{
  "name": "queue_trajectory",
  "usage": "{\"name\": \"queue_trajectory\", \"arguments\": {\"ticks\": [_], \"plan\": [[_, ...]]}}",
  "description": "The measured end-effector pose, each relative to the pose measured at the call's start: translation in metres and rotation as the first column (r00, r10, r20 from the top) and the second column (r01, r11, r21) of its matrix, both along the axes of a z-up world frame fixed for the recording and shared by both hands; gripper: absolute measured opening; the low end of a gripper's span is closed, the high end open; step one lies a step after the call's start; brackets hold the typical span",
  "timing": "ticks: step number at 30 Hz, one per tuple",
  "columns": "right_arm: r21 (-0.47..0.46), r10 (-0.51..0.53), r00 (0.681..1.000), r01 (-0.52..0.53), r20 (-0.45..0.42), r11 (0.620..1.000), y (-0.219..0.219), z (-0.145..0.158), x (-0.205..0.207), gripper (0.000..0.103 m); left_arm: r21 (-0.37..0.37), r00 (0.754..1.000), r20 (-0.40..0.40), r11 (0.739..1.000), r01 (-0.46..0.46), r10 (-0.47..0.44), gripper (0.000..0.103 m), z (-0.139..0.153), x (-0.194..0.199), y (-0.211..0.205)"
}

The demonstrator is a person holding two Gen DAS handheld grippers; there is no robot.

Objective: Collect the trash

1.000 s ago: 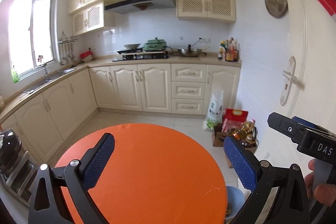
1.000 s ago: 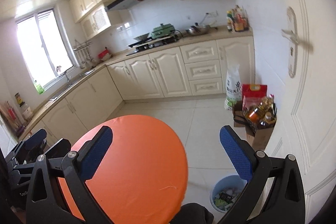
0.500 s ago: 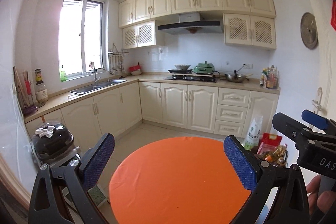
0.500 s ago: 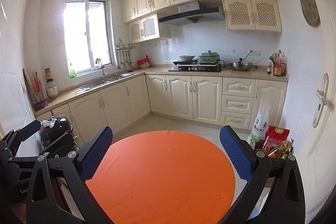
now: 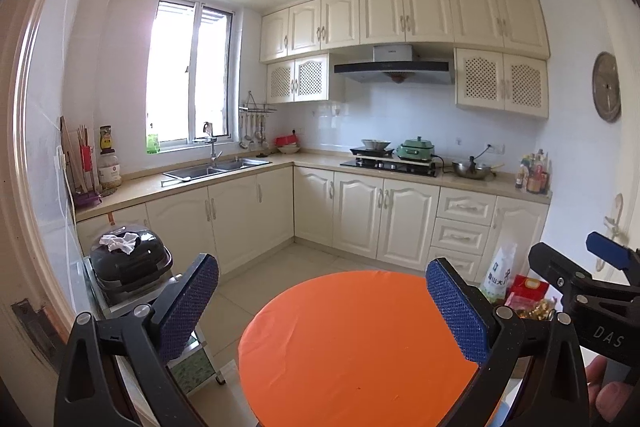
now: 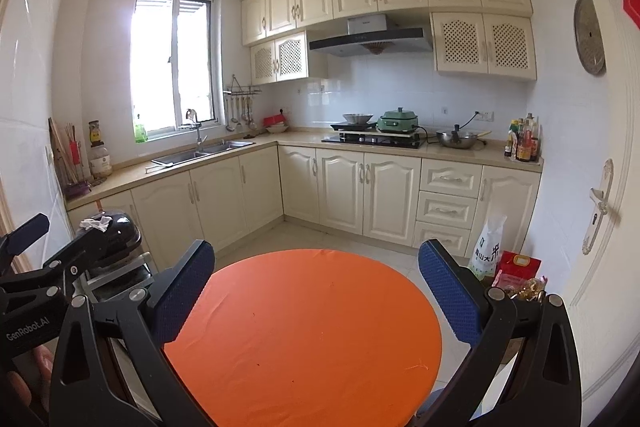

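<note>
A round orange desk [image 6: 304,339] is sitting bare under both grippers, left gripper [image 5: 324,307] and right gripper [image 6: 316,301] hanging with jaws spread, gripping nothing. Open tile floor [image 6: 320,239] is lying beyond. A crumpled white scrap [image 5: 119,242] is resting atop the black appliance [image 5: 128,267] at left.

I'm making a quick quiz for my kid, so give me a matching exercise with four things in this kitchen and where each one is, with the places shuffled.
Things:
1. green pot
2. white crumpled cloth
3. rice bag
4. sauce bottles

Places:
A. on the floor against the drawer cabinet
B. on the stove under the range hood
C. at the counter's end by the right wall
D. on top of the black domed appliance

Pairs: 1-B, 2-D, 3-A, 4-C
</note>
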State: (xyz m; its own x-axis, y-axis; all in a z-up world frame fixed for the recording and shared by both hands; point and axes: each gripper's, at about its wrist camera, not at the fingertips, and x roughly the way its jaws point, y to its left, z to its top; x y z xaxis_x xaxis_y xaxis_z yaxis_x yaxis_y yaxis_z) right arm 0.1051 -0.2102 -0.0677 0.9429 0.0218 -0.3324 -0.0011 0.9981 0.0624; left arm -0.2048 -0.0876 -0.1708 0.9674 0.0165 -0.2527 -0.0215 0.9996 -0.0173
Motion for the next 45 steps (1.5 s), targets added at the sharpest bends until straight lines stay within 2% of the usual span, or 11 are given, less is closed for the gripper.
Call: {"name": "queue_trajectory", "arguments": {"ticks": [14,22,28,35,40,45], "plan": [[-0.002,-0.005,0.998,0.005,-0.057,1.0,-0.002,-0.019,0.0,0.103,-0.003,1.0,-0.006,1.0,0.003,-0.003,0.102,0.023,0.022,0.007],[-0.004,-0.01,0.999,0.01,-0.053,1.0,0.0,-0.018,-0.004,0.103,-0.046,0.999,-0.03,0.998,0.041,-0.043,0.102,0.028,0.036,0.01],[-0.006,-0.016,0.999,0.016,-0.05,1.0,0.001,-0.018,-0.006,0.103,0.004,1.0,0.01,1.0,-0.011,0.011,0.102,0.034,0.036,0.009],[-0.004,-0.017,0.999,0.017,-0.049,1.0,0.001,-0.017,-0.007,0.103,0.002,1.0,-0.005,1.0,0.013,-0.013,0.102,0.039,0.048,0.033],[-0.006,-0.019,0.999,0.019,-0.05,1.0,0.001,-0.018,-0.007,0.103,-0.018,0.999,-0.02,0.999,0.029,-0.029,0.102,0.032,0.046,0.036],[-0.008,-0.019,0.999,0.019,-0.051,1.0,0.002,-0.017,-0.006,0.103,-0.025,0.999,-0.015,0.999,0.033,-0.034,0.102,0.038,0.052,0.04]]}}
